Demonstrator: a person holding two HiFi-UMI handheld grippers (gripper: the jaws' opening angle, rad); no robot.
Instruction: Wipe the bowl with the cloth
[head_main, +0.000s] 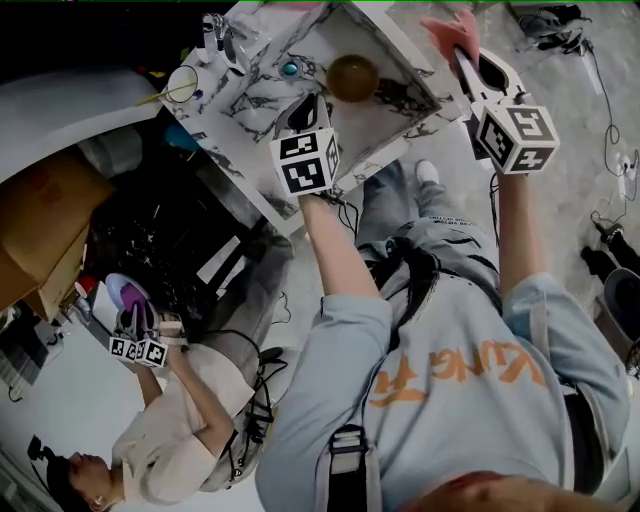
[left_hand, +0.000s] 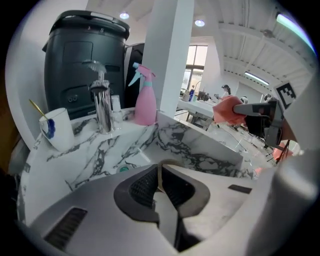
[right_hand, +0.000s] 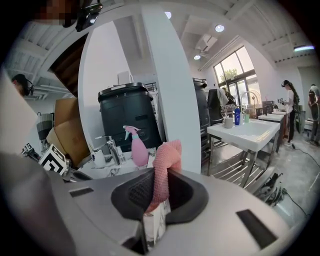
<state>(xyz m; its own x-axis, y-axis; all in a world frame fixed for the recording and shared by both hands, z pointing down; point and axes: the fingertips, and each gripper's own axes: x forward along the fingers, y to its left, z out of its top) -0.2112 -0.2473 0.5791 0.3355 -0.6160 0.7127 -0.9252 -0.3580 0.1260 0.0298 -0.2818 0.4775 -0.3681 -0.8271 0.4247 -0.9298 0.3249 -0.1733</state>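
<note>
The marble tabletop (head_main: 235, 105) with its sunken sink (head_main: 330, 35) fills the upper middle of the head view. The left gripper (head_main: 308, 105) hangs over the sink's near edge, just left of the bowl — its fingers are pressed together with nothing in them. The right gripper (head_main: 465, 60), at the upper right beside the sink's outer wall, has its fingers clamped on the pink cloth (right_hand: 161, 170). The amber bowl (head_main: 352, 77) sits inside the sink, apart from both grippers.
</note>
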